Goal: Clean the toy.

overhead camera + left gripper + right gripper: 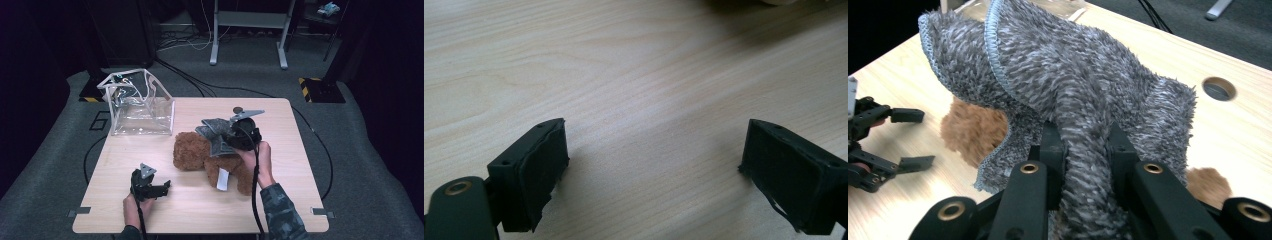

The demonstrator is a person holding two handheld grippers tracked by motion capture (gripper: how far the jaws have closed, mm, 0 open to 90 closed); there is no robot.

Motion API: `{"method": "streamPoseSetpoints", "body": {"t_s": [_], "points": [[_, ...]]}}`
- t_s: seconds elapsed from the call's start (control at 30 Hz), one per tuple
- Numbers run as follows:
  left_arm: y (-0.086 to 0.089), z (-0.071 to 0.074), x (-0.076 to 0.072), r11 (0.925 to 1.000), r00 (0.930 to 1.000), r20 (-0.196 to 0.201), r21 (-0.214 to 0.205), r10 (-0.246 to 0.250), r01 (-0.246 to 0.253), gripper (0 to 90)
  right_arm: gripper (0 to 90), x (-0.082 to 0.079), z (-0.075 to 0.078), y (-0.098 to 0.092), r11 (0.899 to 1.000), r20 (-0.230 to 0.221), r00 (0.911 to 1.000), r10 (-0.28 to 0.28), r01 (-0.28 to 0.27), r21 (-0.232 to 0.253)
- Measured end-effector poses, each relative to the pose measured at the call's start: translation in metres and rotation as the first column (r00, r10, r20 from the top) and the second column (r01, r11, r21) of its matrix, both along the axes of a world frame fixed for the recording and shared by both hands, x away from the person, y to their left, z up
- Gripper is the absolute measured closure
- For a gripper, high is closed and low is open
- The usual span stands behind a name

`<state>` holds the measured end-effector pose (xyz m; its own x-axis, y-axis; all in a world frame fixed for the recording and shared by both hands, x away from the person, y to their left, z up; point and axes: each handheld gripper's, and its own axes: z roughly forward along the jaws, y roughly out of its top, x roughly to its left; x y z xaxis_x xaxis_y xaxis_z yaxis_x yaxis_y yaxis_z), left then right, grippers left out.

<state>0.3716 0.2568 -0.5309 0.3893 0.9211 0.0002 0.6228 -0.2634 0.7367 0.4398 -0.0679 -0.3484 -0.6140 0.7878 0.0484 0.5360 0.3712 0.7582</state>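
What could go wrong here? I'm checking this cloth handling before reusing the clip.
The right gripper pinches only a narrow fold of the grey cloth, so it might slip free. The cloth hangs over the brown teddy bear and could drag or snag it. The left gripper stands open, apart, steadying nothing.

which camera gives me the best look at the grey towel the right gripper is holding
The right gripper view: the grey towel is close up, pinched between the right gripper's jaws. The high view shows it small, draped above the brown teddy bear.
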Motion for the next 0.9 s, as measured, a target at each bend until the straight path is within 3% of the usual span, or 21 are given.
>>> {"method": "streamPoseSetpoints", "body": {"t_s": [0.17, 0.5, 0.9], "points": [[0.001, 0.0, 0.0, 1.0, 1.0, -0.004, 0.007, -0.007, 0.007, 11.1, 75.3, 0.008, -0.008, 0.021, 1.0, -0.011, 0.9995, 0.028, -0.028, 0.007], [0.0, 0.0, -0.001, 1.0, 1.0, -0.009, 0.0, -0.003, 0.003, 11.1, 74.8, 0.029, -0.033, 0.052, 0.999, -0.081, 0.9962, 0.032, -0.028, 0.043], [0.001, 0.001, 0.0, 0.9999, 0.9999, -0.007, 0.012, -0.012, 0.012, 11.2, 74.8, 0.014, -0.045, 0.063, 0.993, -0.117, 0.9867, 0.112, -0.106, 0.057]]}}
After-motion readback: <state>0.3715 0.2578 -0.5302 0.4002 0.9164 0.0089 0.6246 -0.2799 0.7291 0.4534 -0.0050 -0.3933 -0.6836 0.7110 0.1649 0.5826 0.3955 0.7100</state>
